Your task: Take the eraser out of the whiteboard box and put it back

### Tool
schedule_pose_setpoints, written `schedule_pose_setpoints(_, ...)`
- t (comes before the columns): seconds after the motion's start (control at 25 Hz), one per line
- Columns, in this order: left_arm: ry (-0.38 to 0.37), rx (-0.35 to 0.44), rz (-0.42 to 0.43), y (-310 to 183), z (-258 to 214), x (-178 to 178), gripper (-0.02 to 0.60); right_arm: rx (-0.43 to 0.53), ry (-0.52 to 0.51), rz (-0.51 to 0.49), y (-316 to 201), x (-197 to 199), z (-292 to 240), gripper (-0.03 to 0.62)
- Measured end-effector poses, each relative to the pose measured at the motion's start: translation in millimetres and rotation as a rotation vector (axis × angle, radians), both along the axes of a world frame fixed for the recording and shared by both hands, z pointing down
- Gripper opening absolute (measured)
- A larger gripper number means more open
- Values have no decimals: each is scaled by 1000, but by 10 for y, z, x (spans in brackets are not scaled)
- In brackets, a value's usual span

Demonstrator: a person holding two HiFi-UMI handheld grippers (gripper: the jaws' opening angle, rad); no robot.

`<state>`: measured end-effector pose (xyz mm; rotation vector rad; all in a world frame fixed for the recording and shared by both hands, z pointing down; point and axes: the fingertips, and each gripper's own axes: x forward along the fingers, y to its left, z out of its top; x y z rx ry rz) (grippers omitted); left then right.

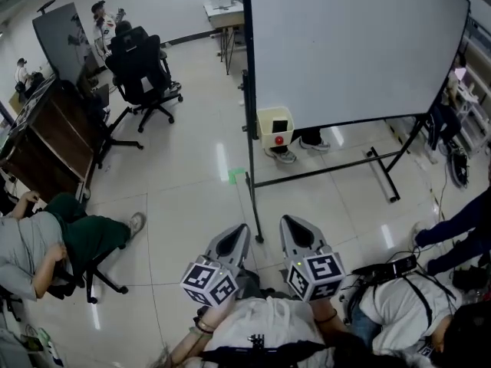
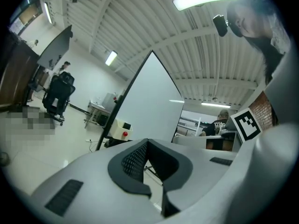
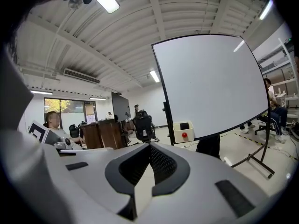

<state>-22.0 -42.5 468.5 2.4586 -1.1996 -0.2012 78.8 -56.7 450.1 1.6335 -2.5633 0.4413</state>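
Observation:
A cream box (image 1: 275, 127) with a red button and a dark window hangs on the left post of a large whiteboard (image 1: 345, 44). It also shows in the left gripper view as the box (image 2: 122, 129) and in the right gripper view as the box (image 3: 183, 131). No eraser is visible. My left gripper (image 1: 242, 228) and right gripper (image 1: 287, 221) sit side by side low in the head view, close to my body and well short of the box. Both point toward the whiteboard stand. The left gripper (image 2: 147, 141) and the right gripper (image 3: 150, 145) are both shut with nothing between the jaws.
The whiteboard's black stand (image 1: 383, 171) spreads its feet over the tiled floor. A black office chair (image 1: 142, 71) and a dark wooden desk (image 1: 46, 140) stand at the left. One seated person (image 1: 69, 240) is at the left, another person (image 1: 406, 301) at the lower right. Someone's shoes (image 1: 285, 156) show behind the board.

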Motion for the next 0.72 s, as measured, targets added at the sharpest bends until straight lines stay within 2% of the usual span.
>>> schedule_pose_setpoints(0.16,6,7,2,19,-18,39,-14,2,4,1,50,40,17,17)
schedule_pose_setpoints(0.36,1,11,52,52,-42,212,-14,2,5,53,99,251,10,17)
schedule_pose_setpoints(0.72,-1,9,73,78,-20,322,-14,-5,8,97,142,444,25,17)
